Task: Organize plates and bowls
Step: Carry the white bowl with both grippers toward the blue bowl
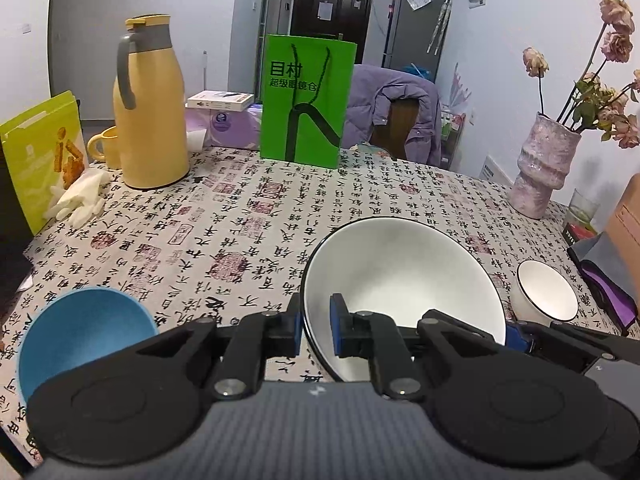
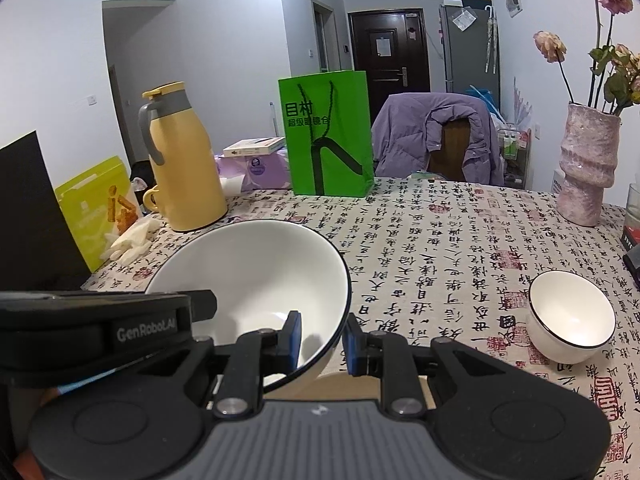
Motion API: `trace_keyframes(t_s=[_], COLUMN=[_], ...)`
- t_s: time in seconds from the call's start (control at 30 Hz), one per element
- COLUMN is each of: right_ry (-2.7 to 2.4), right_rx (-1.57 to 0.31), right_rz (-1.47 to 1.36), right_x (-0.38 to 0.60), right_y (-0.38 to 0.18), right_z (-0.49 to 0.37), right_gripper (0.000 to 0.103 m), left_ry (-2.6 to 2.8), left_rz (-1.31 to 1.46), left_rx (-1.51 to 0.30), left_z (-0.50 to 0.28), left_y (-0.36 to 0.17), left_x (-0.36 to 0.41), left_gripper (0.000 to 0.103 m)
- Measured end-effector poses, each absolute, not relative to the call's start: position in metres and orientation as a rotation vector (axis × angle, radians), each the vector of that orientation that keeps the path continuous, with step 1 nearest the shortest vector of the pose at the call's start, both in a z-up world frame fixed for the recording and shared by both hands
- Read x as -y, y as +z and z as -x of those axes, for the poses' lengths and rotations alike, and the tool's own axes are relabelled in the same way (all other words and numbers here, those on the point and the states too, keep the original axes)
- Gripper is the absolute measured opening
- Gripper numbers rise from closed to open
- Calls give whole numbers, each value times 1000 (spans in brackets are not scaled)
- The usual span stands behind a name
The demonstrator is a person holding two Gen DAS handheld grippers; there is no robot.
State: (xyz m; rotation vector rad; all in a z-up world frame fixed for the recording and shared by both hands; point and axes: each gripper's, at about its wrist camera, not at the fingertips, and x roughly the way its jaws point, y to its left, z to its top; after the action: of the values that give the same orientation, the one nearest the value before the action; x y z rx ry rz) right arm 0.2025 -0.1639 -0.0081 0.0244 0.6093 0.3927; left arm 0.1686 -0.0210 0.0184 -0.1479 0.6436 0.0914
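Both grippers, left [image 1: 316, 330] and right [image 2: 323, 340], clamp opposite rims of the large white bowl [image 1: 404, 276], seemingly lifted above the calligraphy-printed worktop [image 1: 240, 216]. "GenRobot.AI" marks the left one. White inside, thin dark rim. A small white bowl [image 2: 570, 316] sits right.

A bright green paper gift bag with black cord handles [image 2: 330, 136] stands at the far edge of the tabletop, printed with the large characters "目村". White lettering reading "GenRoboL.AI" marks a black gripper body [image 2: 146, 324]. The calligraphy-print tablecloth [image 2: 440, 232] carries characters too distorted to read.
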Motion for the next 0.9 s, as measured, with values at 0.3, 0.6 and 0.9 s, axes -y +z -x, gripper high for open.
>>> trace_keyframes(t_s=[0.3,0.6,0.9], right_ry=[407,418,429], right_rx=[-604,-600,-601], right_rz=[-14,-2,8], right_x=[149,134,122], right_y=[-5,-3,-3], right_z=[-193,-185,-178], right_gripper=[21,21,21], left_ry=[103,112,124], left_rz=[156,165,179], left_rx=[-634,-624,-620], left_z=[-157,-146,-138], left_y=[20,22,23], left_x=[6,-9,-21], left_gripper=[13,13,13])
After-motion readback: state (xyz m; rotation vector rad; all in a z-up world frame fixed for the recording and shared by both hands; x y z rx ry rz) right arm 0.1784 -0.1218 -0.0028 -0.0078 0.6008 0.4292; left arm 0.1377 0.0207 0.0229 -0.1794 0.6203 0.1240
